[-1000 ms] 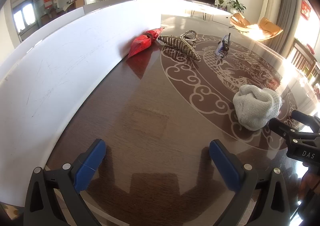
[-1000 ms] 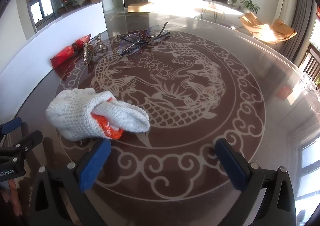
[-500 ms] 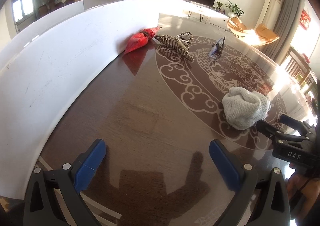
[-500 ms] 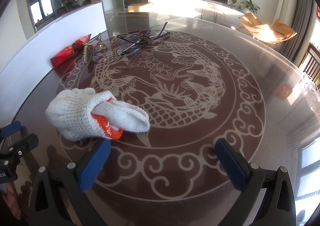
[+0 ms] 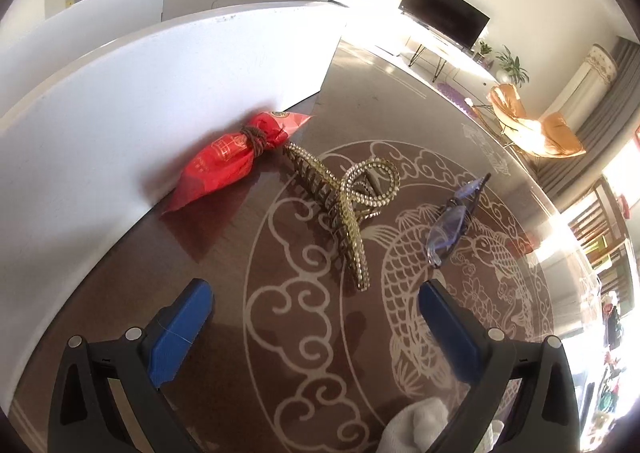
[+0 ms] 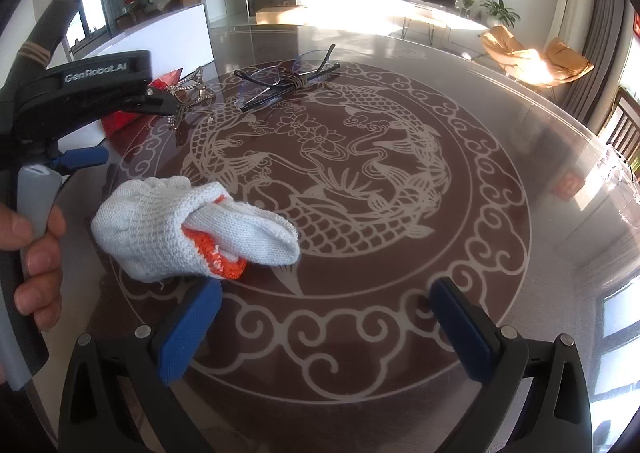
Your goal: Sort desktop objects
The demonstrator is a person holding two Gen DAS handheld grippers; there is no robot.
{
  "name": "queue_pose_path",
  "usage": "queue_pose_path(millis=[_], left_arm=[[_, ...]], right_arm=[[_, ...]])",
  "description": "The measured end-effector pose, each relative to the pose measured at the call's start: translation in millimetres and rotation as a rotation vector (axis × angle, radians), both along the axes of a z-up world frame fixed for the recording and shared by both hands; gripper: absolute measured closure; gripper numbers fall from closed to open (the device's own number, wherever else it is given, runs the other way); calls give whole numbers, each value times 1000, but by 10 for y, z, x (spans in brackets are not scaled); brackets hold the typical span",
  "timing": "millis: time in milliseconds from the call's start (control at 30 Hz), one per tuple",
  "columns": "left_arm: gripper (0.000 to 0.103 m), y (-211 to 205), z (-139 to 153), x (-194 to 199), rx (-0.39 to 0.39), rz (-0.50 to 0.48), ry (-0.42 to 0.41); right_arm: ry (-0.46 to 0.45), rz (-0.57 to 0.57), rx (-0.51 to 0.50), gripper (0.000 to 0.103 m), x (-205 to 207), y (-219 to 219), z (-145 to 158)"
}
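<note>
On the round patterned table lie a red tied pouch [image 5: 232, 157], a gold rhinestone hair claw [image 5: 344, 209] and folded glasses [image 5: 452, 225]. My left gripper [image 5: 316, 321] hovers open just short of the hair claw, nothing between its blue fingers. In the right wrist view a rolled white and orange glove [image 6: 188, 229] lies just ahead of the left blue finger [image 6: 188, 329] of my open right gripper [image 6: 328, 329]. The glasses [image 6: 284, 81] and hair claw [image 6: 192, 93] lie farther back. The left gripper body [image 6: 88, 93], held by a hand [image 6: 36, 253], hangs at the left.
A white board [image 5: 132, 101] stands upright along the table's left side, with the red pouch against its foot. The glass table rim [image 6: 592, 189] curves away on the right. The glove's white edge [image 5: 420, 425] shows at the bottom of the left wrist view.
My left gripper has moved forward across the table toward the hair claw and pouch, passing the glove. It now shows large in the right wrist view. The right gripper has stayed put.
</note>
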State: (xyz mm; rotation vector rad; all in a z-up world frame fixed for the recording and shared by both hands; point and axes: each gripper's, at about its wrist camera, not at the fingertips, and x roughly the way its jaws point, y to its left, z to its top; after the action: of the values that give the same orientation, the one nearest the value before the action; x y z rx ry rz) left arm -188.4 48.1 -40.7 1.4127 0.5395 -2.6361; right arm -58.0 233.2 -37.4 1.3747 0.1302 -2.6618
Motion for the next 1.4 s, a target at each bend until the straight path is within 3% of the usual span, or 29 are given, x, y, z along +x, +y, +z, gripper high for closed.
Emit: queue_pose_path(millis=[300,367,433,467,500,533,600,933,1067,1167,1200,1300,1400], left_arm=[[0,271,-87,-755,-189,-18,-67],[0,350,-105,-862,-250,-65,-100],[2,338,-99,-870,-245,-106,-79],[10,310,-81,-829,-257,-102,-51],[32,270,-52,-770,-262,-99,-15],[42,240,-36,-716,-257,-113,4],[49,184,-13,-591,-246,-158,25],[49,-314,29,840,-158,-378,32],[49,-433,-6,1197,-134,-371,98],[47,-462,-1,1242,-124,-343,104],[42,-461,-3,1229,-118,-340,108],[13,-397,-19,1172,-142,-323,95],[11,-392,-52,1150,-161,-330,90]], right_arm=[[0,0,0,0,1,1,-1],[0,0,0,0,1,0,-1],[0,0,0,0,-1,0,-1],[0,0,0,0,1,1,-2],[0,0,0,0,-1,1,-3],[0,0,0,0,1,1,-2],[0,0,0,0,2,1,-3],[0,0,0,0,0,0,-1],[0,-1,0,0,-1,0,-1],[0,-1,-1,0,0,2,-3],[0,-1,-1,0,-2,1,-1],[0,-1,0,0,-2,1,-1],[0,0,-1,0,-1,1,-2]])
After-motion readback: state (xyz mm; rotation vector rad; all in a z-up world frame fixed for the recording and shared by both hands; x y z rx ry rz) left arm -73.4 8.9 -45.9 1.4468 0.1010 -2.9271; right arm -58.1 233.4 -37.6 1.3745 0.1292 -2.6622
